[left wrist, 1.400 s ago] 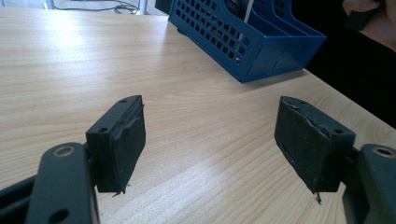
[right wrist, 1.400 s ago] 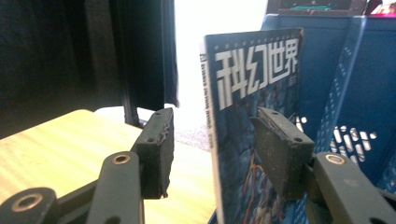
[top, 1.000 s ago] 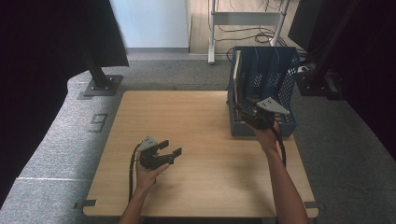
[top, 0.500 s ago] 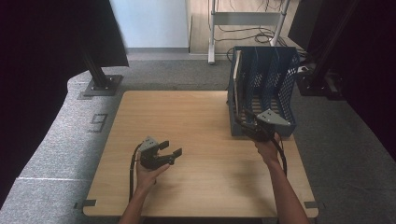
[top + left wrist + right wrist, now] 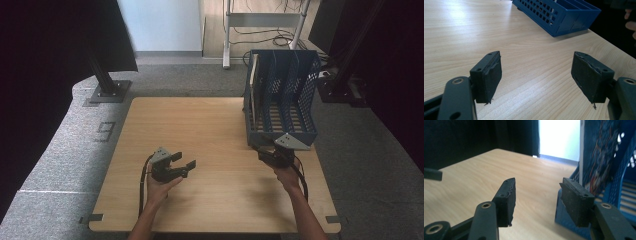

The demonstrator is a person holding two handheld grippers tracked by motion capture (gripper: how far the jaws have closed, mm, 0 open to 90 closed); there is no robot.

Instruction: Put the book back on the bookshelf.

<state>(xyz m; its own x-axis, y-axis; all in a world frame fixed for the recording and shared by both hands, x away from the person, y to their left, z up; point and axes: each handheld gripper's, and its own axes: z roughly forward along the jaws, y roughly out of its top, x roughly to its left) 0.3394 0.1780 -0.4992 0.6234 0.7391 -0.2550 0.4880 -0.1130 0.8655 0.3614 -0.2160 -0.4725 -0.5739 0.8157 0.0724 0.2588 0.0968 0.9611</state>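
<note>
Right gripper view: book inside rack

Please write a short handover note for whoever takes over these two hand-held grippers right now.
Left hand-held gripper: open, holding nothing, low over the near-left part of the wooden table.
Right hand-held gripper: jaws have just been opening, nothing between them; it sits at the near end of the blue file rack.
Things: the rack stands on the table's right side, with a flat item upright in one of its slots.
Done: apparently that item is already placed in the rack.
Left: nothing else lies on the table; probably just draw the right gripper clear.
</note>
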